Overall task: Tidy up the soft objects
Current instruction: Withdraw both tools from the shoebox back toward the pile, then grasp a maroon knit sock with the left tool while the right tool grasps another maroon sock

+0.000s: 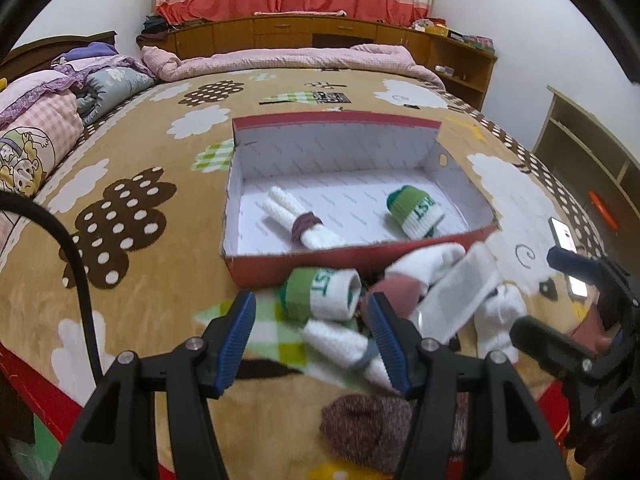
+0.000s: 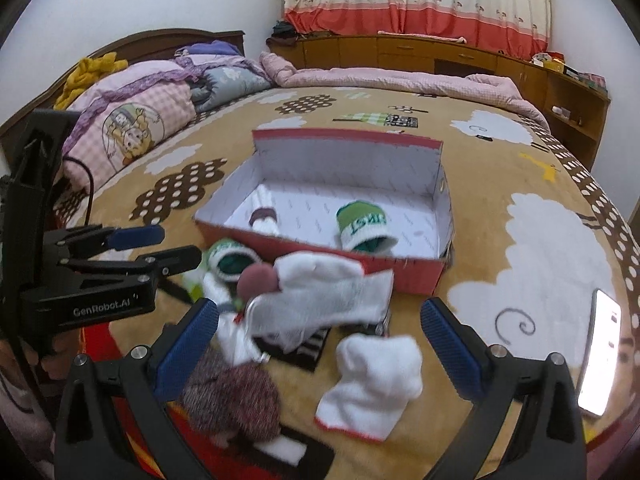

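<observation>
Socks piled before shoebox (both jaws spread)

Your loose socks look blurry. The box wall hides part of the white roll. The phone screen glares white.

"GenRobot.AI" stands in pale letters on the left gripper body. The green sock roll in the box shows "ST"; the rest is hidden.
</observation>
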Available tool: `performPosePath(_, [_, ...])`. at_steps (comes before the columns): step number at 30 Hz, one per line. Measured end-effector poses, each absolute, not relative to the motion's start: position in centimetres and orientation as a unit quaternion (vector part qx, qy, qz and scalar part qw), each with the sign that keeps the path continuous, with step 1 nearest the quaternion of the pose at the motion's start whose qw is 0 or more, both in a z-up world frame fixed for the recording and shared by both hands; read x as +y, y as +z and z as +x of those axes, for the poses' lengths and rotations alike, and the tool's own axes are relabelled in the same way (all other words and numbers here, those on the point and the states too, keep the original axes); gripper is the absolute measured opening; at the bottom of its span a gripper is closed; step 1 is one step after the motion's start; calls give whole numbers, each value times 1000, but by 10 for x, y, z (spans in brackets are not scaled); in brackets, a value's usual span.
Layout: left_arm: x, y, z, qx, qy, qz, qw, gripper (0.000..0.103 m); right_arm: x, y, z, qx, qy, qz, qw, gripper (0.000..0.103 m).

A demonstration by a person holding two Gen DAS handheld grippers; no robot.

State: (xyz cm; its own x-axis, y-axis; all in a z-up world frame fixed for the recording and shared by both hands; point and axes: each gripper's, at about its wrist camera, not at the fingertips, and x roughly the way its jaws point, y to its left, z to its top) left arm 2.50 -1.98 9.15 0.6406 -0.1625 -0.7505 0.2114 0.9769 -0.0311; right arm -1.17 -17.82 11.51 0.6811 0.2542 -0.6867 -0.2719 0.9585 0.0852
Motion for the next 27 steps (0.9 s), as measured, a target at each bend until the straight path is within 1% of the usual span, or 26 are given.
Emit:
performPosePath(16, [-12, 61, -11, 456, -123, 20, 881, 62, -167, 95, -42, 395, 155, -20, 905, 103])
performPosePath(21, [-11, 48, -15, 478, -134, 5, 868, 62, -168, 90, -46, 402, 155, -19, 902, 103])
performPosePath(27, [-11, 41, -17, 484, -141, -9, 864, 62, -172, 86, -50, 407, 152, -16, 900, 103])
